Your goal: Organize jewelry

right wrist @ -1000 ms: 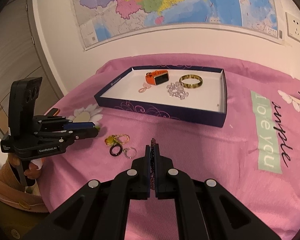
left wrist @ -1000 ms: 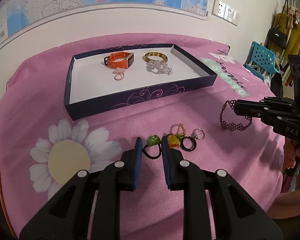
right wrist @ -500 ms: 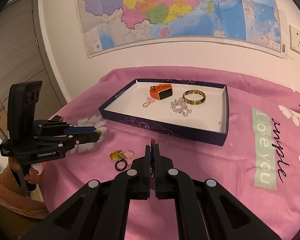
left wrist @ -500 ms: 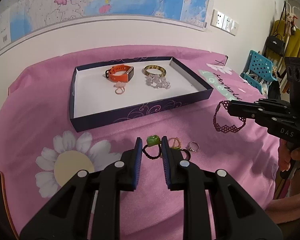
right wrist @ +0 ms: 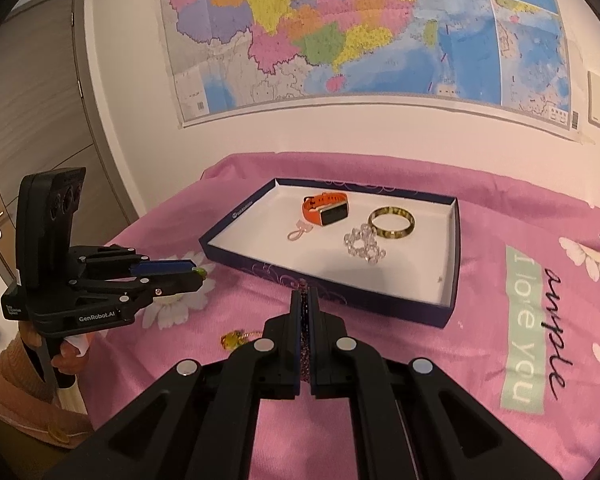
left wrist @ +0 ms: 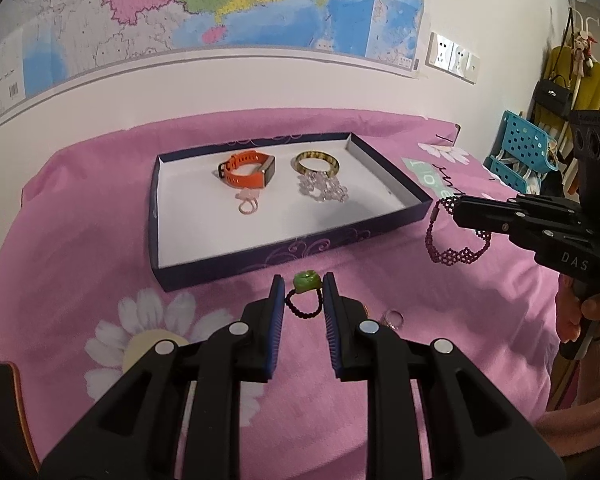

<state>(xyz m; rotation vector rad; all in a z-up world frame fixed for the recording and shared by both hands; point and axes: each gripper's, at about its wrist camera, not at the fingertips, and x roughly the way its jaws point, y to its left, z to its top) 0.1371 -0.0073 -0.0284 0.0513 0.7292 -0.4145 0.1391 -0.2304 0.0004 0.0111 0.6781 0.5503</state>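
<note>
Left tongs (left wrist: 303, 295) clamp a black beaded ring with green stone (left wrist: 305, 294) between ribbed blue pads, right tongs (right wrist: 305, 305) clenched flat on a dangling maroon bead-mesh bracelet (left wrist: 456, 240), both off the pink cloth counter (left wrist: 80, 248), shallow navy cardboard tray (left wrist: 260, 256) just beyond the tips.

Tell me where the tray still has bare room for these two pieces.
The tray is bare along its near half and its left side, beyond the pink charm. The far middle is crowded: orange watch, gold bangle, crystal bracelet.
</note>
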